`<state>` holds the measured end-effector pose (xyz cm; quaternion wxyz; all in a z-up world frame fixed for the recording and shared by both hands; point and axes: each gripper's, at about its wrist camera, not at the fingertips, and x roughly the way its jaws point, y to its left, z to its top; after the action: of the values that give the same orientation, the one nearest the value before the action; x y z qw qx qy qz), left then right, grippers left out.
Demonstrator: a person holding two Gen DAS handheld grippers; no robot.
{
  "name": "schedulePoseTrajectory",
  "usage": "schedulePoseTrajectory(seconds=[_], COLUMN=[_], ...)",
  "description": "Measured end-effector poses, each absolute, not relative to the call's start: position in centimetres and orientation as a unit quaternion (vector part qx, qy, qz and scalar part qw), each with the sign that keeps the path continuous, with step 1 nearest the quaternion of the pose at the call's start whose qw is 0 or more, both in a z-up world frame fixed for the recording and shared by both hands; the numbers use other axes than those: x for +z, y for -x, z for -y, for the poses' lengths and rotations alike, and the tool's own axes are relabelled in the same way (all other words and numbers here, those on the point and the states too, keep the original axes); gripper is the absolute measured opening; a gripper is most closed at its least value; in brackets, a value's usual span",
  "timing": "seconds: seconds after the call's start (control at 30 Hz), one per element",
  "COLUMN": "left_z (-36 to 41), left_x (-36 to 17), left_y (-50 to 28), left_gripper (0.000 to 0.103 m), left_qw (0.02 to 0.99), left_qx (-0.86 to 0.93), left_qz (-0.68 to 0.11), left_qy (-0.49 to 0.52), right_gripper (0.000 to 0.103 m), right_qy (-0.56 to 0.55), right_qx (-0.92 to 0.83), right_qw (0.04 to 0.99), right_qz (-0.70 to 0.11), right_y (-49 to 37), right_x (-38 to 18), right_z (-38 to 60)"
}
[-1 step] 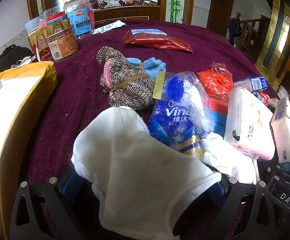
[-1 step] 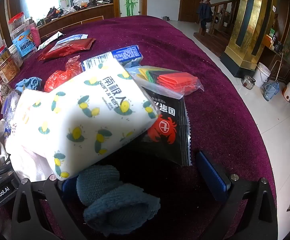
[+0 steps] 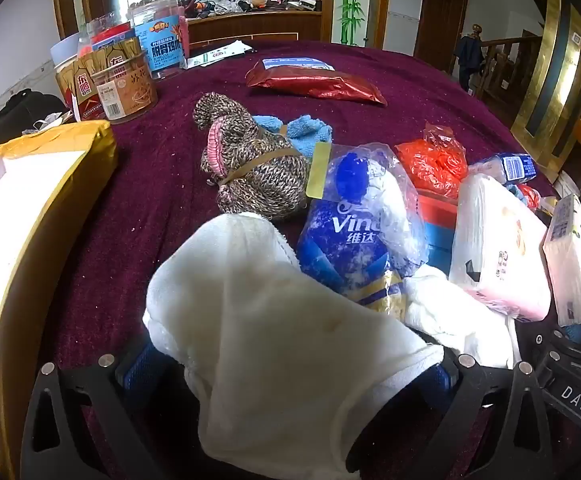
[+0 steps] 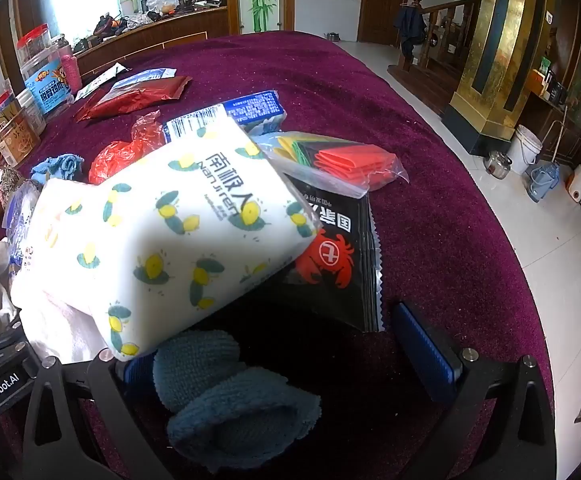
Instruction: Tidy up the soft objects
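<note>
In the left wrist view my left gripper [image 3: 286, 364] has its jaws wide apart around a white towel [image 3: 274, 320] that drapes over and between the fingers. Beyond it lie a brown knit hat [image 3: 250, 160], a light blue cloth [image 3: 306, 130] and a blue Vinda tissue bag [image 3: 362, 232]. In the right wrist view my right gripper [image 4: 286, 344] is open. A dark teal cloth [image 4: 226, 392] lies between its fingers by the left one. A lemon-print tissue pack [image 4: 170, 232] lies tilted just ahead, over the left finger.
The maroon tablecloth [image 3: 162, 184] carries a yellow box [image 3: 30, 200] at left, jars [image 3: 122, 80] at the back, a red foil bag [image 3: 318, 84], an orange bag [image 3: 434, 160], a pink tissue pack [image 3: 494, 252], a black crab packet [image 4: 338, 248] and coloured bags [image 4: 346, 160]. The table edge [image 4: 490, 220] is on the right.
</note>
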<state>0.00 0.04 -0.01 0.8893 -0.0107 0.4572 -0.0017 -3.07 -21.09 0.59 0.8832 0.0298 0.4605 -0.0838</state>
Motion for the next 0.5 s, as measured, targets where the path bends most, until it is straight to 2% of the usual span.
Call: schedulePoseTrajectory(seconds=[0.5], left_z=[-0.02], left_x=[-0.01], left_y=[0.00], left_gripper=[0.103], left_qw=[0.889], left_qx=[0.000], left_qz=[-0.457], left_qy=[0.007], right_gripper=[0.103], right_qy=[-0.030], right_qx=[-0.084], right_qw=[0.883], right_qz=[-0.460], right_y=[3.09], right_x=[0.58], right_z=[21.10])
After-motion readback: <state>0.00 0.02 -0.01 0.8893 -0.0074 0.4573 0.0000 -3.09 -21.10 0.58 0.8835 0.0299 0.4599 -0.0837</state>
